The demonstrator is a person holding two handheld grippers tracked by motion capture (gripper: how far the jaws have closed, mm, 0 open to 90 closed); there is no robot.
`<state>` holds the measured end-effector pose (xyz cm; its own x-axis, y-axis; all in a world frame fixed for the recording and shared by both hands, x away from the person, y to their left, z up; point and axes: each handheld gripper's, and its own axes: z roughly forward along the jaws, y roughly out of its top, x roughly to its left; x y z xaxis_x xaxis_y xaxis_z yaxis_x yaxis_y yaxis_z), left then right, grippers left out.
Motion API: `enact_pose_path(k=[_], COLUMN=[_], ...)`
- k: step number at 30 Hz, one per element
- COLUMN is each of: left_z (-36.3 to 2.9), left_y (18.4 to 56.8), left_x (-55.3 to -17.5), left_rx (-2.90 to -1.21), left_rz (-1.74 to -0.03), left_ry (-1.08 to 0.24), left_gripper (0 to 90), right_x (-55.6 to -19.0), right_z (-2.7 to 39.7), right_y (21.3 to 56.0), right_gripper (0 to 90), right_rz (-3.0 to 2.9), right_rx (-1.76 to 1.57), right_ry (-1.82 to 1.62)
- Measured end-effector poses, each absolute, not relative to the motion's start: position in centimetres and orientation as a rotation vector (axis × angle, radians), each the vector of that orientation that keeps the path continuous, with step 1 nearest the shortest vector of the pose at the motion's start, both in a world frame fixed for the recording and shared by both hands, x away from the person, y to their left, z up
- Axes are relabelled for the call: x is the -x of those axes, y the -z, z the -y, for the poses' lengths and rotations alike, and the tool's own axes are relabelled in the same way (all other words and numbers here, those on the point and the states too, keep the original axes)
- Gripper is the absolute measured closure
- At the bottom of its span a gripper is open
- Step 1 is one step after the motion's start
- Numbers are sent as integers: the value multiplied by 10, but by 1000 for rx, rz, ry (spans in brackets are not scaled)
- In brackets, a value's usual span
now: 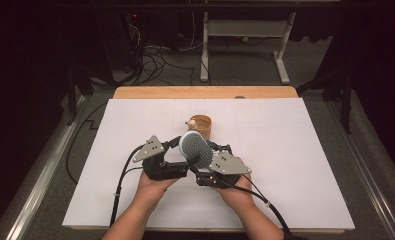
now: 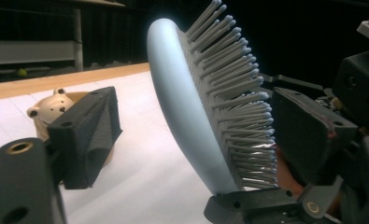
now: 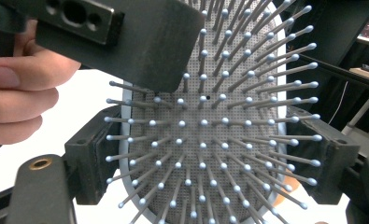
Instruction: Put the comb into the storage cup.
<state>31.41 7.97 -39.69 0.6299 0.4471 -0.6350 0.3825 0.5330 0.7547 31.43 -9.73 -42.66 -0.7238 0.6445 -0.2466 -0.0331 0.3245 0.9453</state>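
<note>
Spreading under everything, the white table (image 1: 285, 165) carries a tan bear-faced cup (image 1: 202, 126) just behind your grippers. Above it your right gripper (image 3: 210, 158) clamps the pale blue hairbrush (image 1: 194, 147) by its edges. Your left gripper (image 2: 191, 130) stands apart around the brush head, one jaw against the bristles, the other clear of its back.

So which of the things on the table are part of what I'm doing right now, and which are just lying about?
In the job:
- hairbrush, pale blue, bristles facing the person
- right tongs, gripping the brush head by its edges
- left tongs, either side of the brush head, left jaw still apart from its back

Lying about:
- tan cup with a small bear figure, beyond the brush
- white board covering the table
</note>
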Motion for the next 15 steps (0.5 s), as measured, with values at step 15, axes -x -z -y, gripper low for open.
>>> enact_pose_path(k=[15], left_z=[-81], left_y=[398], left_x=[-313], left_rx=[-1071], left_rz=[-912], left_ry=[-20], left_gripper=[345], right_x=[-312], right_z=[92], right_y=[429], right_gripper=[205], right_rz=[-1994], right_rx=[-507], right_ry=[-1410])
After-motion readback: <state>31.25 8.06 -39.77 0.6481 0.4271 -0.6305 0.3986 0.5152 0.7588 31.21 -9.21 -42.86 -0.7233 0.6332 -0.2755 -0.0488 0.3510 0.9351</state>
